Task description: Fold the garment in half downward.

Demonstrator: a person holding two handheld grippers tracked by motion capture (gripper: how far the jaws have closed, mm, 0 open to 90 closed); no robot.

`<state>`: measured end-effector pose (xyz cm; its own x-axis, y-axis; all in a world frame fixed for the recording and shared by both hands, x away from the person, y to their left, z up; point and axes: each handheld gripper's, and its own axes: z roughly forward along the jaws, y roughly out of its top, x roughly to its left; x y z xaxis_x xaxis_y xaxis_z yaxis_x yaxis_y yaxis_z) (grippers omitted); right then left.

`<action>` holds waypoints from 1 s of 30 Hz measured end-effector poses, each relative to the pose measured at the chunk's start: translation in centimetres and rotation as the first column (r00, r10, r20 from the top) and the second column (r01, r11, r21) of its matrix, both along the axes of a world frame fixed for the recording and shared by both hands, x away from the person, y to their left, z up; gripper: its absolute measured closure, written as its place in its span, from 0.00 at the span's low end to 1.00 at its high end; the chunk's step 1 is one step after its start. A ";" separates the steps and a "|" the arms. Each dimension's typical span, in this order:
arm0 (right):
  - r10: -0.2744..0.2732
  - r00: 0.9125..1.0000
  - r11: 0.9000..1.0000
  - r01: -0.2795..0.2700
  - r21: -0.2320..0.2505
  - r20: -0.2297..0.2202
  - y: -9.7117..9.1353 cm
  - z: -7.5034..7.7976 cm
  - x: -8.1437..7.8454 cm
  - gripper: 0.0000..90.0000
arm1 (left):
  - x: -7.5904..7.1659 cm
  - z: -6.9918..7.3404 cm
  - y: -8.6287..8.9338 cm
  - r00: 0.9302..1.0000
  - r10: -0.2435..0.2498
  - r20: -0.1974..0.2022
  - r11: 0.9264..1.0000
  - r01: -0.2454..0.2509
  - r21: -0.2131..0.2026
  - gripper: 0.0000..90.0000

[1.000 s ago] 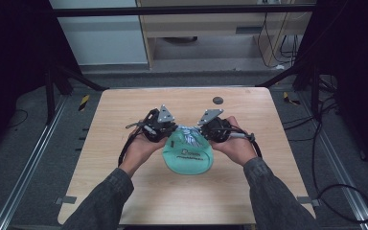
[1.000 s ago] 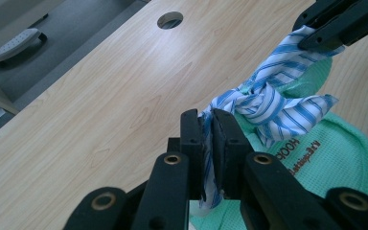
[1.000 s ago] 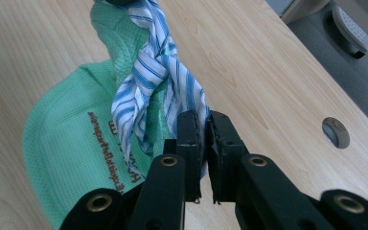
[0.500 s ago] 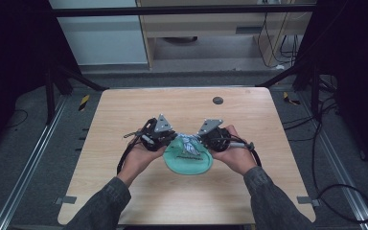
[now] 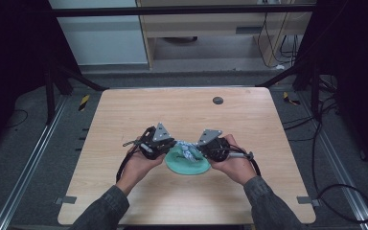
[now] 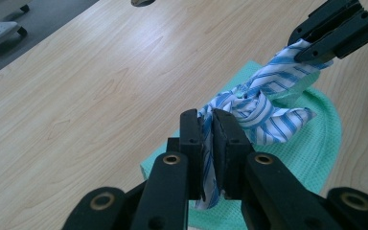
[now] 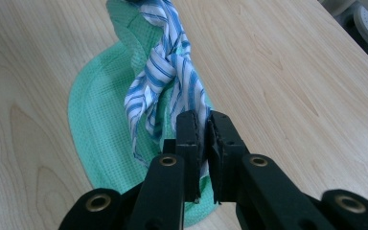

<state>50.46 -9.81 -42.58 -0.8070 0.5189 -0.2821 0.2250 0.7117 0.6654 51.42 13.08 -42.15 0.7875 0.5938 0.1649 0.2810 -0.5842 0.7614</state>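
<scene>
A blue-and-white striped cloth, thin and woven, is twisted into a knot at its middle and stretched between the two pairs of jaws. Under it lies a mint-green waffle-weave cloth, rounded at its edge and lying limp on the bench.

The left gripper has its jaws pressed together on one end of the striped cloth, whose tail hangs below the pads. The right gripper is likewise clamped on the other end, with the knot just ahead of its jaws. In the left gripper view the right gripper's black jaws show at the upper right, pinching the far end.

The green cloth's hem curves around beneath both jaws; it seems to rest free of them, though the fold under the knot is hard to read. Bare bench lies open ahead of and to either side of the jaws.

The bench is pale wood-grain laminate with a dark round grommet well ahead of the jaws. Around it are grey floor, black frame legs and trailing cables.
</scene>
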 end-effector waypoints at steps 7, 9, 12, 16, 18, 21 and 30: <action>-0.001 1.000 1.000 0.001 -0.013 0.001 -0.2 -0.8 -0.6 0.93 | -0.9 -0.6 0.0 1.000 -0.020 0.010 1.000 0.020 0.011 0.92; 0.001 1.000 1.000 -0.001 -0.015 0.001 -0.2 -0.8 -0.7 0.93 | -1.0 -0.7 0.0 1.000 -0.021 0.007 1.000 0.021 0.013 0.92; 0.008 1.000 1.000 -0.008 -0.019 0.002 -0.2 -1.0 -1.0 0.93 | -1.1 -1.0 0.1 1.000 -0.022 -0.001 1.000 0.023 0.018 0.92; 0.016 1.000 0.999 -0.015 -0.031 0.007 -0.1 -1.3 -1.2 0.93 | -1.4 -1.3 0.1 1.000 -0.023 -0.005 1.000 0.023 0.019 0.92; 0.016 1.000 0.999 -0.015 -0.030 0.005 -0.1 -1.4 -1.4 0.93 | -1.5 -1.5 0.2 1.000 -0.024 -0.009 1.000 0.024 0.017 0.92; 0.020 1.000 0.999 -0.019 -0.034 0.005 -0.1 -1.5 -1.5 0.93 | -1.7 -1.8 0.4 1.000 -0.023 -0.014 1.000 0.024 0.011 0.92; 0.031 0.999 0.999 -0.031 -0.038 0.006 0.1 -2.0 -2.3 0.93 | -2.4 -2.5 0.7 0.999 -0.032 -0.022 0.999 0.032 0.012 0.92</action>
